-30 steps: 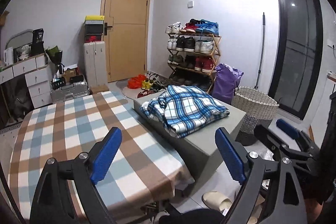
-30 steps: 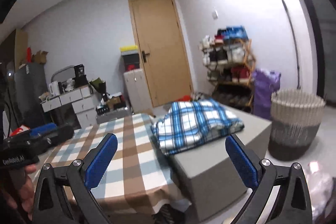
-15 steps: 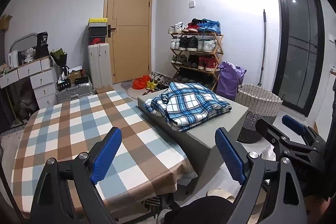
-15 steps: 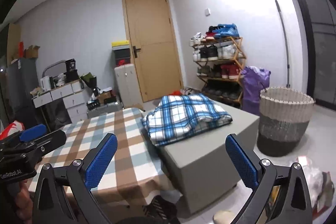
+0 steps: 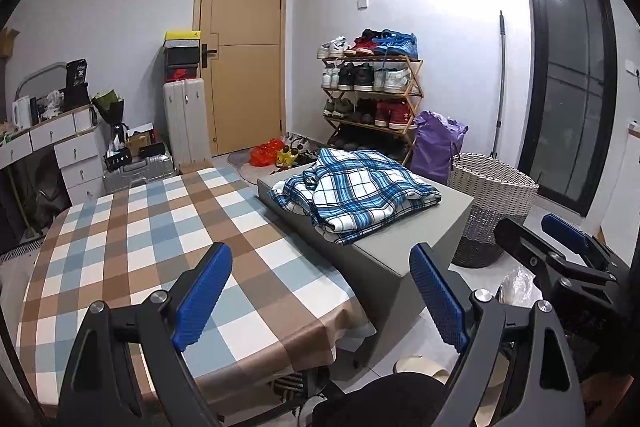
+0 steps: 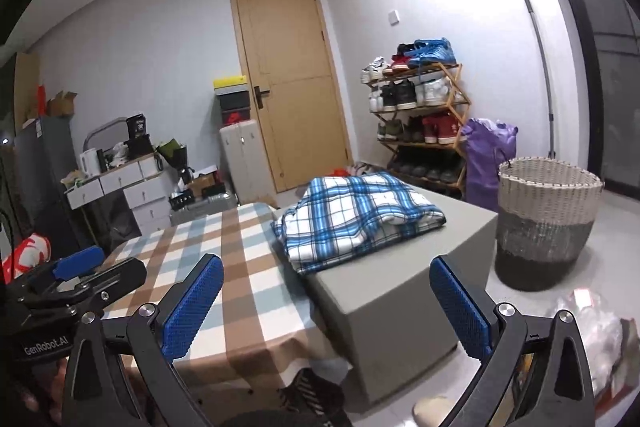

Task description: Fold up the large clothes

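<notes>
I find both my left gripper [image 5: 320, 291] and right gripper [image 6: 326, 301] spread wide and empty above the checked worktop [image 5: 132, 227], the plaid garment [image 5: 356, 193] bunched on the grey block [image 5: 416, 247] beyond, wicker basket [image 6: 548, 219] alongside.

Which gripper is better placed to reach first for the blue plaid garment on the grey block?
Probably right: the right gripper is open on the block's side, the blue-and-white plaid garment just ahead; the left gripper faces the checkered tablecloth.
</notes>
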`<state>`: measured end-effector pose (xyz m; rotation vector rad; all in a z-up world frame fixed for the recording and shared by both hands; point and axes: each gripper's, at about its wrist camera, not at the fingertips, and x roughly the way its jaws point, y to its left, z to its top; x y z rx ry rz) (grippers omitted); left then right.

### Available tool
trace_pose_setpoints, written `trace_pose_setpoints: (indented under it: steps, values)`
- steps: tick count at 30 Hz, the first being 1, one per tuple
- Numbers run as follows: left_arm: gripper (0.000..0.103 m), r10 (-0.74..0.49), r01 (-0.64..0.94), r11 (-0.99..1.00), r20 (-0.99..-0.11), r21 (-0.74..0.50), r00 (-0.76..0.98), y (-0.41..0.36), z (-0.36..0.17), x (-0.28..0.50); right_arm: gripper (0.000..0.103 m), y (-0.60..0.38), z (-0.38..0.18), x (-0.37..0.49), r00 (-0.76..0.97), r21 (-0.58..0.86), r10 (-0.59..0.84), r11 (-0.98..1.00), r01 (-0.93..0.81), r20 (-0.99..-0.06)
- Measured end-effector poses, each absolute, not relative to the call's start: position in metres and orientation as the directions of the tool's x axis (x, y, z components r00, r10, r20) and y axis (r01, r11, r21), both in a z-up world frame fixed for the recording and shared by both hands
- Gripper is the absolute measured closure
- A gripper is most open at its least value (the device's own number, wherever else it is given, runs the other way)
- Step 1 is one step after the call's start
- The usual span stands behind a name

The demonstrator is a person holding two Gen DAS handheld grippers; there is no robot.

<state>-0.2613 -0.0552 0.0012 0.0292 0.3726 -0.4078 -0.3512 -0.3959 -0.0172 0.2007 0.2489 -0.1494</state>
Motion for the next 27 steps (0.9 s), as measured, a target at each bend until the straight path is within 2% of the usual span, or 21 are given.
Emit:
trace_pose_setpoints:
  steps: [27]
  values:
    - [0.015, -0.376, 0.380, 0.924, -0.319, -0.051, 0.870, -0.054, 0.013, -0.277, 0.000, -0.393, -0.013, -0.366, 0.961, 0.191, -0.132, 0.965, 0.181, -0.244]
